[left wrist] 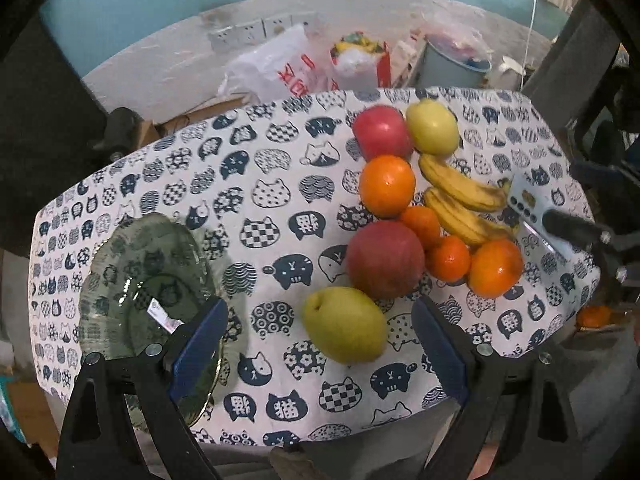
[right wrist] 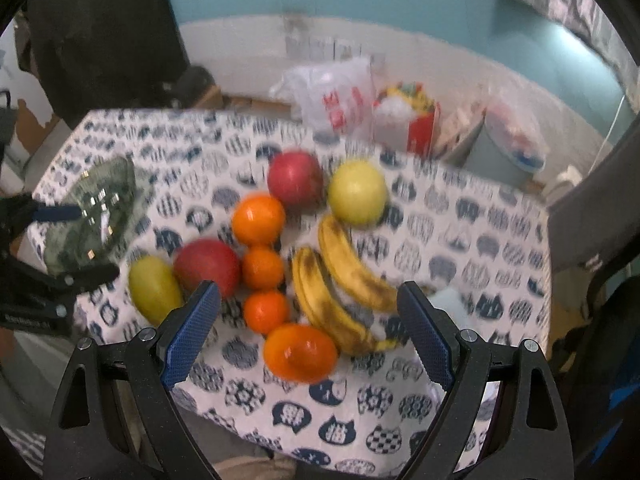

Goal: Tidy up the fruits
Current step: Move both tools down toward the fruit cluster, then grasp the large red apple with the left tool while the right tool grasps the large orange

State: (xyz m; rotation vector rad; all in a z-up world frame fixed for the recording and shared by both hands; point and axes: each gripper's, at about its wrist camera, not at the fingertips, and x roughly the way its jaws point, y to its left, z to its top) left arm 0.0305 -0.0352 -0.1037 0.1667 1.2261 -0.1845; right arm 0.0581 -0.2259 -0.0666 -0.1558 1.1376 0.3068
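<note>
Counter cloth: white, navy cat-head print. Beside the red apple: yellow-green pear, oranges bright orange, bananas yellow with brown spots. Glass plate: smoky green.

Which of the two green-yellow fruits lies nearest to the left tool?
The pear-shaped one beside the darker red apple, just ahead of the left tool. The rounder one sits at the far end.

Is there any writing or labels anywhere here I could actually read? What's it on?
"猫": on a cat face of the tablecloth, near edge.
Red print on the white plastic bag: too blurred to read.
Small sticker in the glass plate: too small to read.
Lettering on the other tool's body, right wrist view: blurred.
</note>
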